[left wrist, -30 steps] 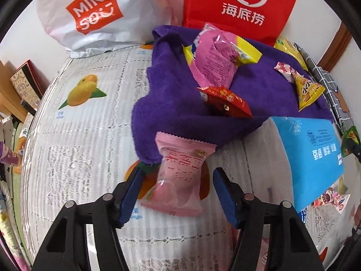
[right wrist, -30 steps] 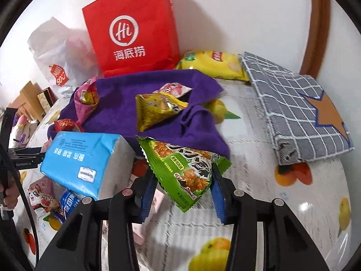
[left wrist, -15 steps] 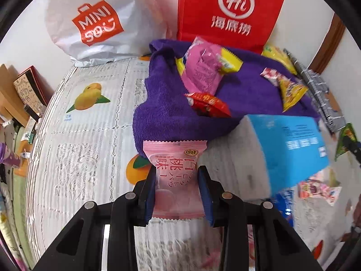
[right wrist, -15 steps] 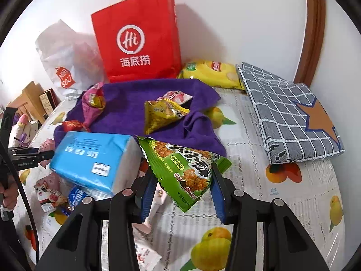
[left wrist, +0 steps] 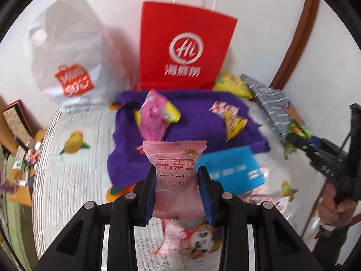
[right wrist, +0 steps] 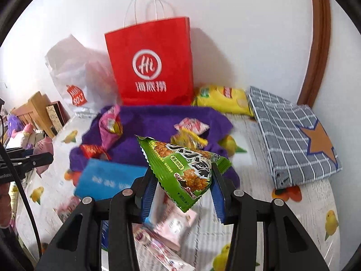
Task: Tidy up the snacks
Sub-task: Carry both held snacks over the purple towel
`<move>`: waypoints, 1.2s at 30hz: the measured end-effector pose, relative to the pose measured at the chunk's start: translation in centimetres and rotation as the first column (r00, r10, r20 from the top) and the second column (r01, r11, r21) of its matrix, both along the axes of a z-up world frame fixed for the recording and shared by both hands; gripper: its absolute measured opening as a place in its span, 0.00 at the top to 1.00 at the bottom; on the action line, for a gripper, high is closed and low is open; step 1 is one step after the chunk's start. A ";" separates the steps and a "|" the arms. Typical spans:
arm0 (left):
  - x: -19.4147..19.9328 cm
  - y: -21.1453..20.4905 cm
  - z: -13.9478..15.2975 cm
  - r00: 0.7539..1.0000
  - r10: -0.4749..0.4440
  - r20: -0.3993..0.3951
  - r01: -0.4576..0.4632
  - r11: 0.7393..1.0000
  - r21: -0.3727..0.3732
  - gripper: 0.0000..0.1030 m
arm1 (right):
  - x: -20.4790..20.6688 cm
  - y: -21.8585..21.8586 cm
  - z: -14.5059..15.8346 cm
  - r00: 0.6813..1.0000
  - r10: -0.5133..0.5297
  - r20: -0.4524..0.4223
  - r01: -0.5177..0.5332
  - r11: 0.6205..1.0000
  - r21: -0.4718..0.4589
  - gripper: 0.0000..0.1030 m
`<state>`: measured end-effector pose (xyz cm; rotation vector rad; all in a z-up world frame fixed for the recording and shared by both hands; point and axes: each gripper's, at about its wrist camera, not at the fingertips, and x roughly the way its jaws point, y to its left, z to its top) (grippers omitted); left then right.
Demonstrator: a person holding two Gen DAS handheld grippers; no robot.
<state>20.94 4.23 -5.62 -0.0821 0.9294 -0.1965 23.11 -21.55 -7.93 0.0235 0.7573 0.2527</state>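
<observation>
Both hand-held grippers are loaded, so the sorting is under way but far from finished. The left hand-held gripper (left wrist: 178, 192) is clamped on a pink peach-flavour snack packet (left wrist: 174, 164), held clear of the bench (left wrist: 74, 180) on the near side of the purple towel (left wrist: 126, 158). The right hand-held gripper (right wrist: 180, 192) is clamped on a green triangular snack packet (right wrist: 182, 169), also lifted, in front of the same towel's near edge.

As I judge it, neither packet has been put anywhere yet. Plenty is left: on the purple towel lie a magenta packet (left wrist: 155, 117), a yellow packet (left wrist: 233, 122) and a red-and-white one (left wrist: 223, 108); a small red packet (right wrist: 91, 150) sits at the towel's near-left edge. Near the towel, around a blue tissue pack (left wrist: 230, 169), more pink wrappers lie loose, one with a cartoon dog (left wrist: 198, 241). A large yellow chip bag (right wrist: 223, 98) lies behind the towel, beside a red paper bag (left wrist: 185, 49).

Where the snacks belong is unclear: the red bag's mouth faces upward and its inside is hidden. The white plastic bag (left wrist: 70, 67) left of it is blurred. The wrappers under the grippers are smeared and partly covered by the fingers, so I cannot count them.
</observation>
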 end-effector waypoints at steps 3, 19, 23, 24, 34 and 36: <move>0.8 -0.2 1.7 0.999 0.004 0.035 -0.004 1.000 0.016 0.68 | 0.9 0.8 1.3 1.000 0.009 0.016 -0.010 1.000 0.029 0.57; 8.4 0.3 3.9 0.998 0.001 0.069 -0.001 1.000 -0.003 0.68 | 7.9 4.8 3.2 0.999 0.033 0.041 -0.034 0.999 0.006 0.57; 10.0 0.8 2.4 0.998 0.012 0.067 -0.013 1.000 0.012 0.68 | 10.1 5.2 2.7 0.999 0.033 0.032 -0.033 0.999 -0.004 0.57; 10.4 0.9 1.7 0.998 0.018 0.058 -0.019 1.000 0.014 0.68 | 10.6 5.3 2.5 0.999 0.034 0.030 -0.033 0.999 -0.006 0.57; 13.1 3.0 -1.4 0.998 0.065 -0.012 -0.064 0.998 0.018 0.68 | 14.7 6.6 -1.7 0.997 0.067 -0.032 -0.068 0.997 -0.029 0.57; 13.4 3.4 -2.0 0.997 0.070 -0.026 -0.070 0.997 0.016 0.68 | 15.1 6.9 -2.7 0.994 0.090 -0.056 -0.092 0.995 -0.034 0.57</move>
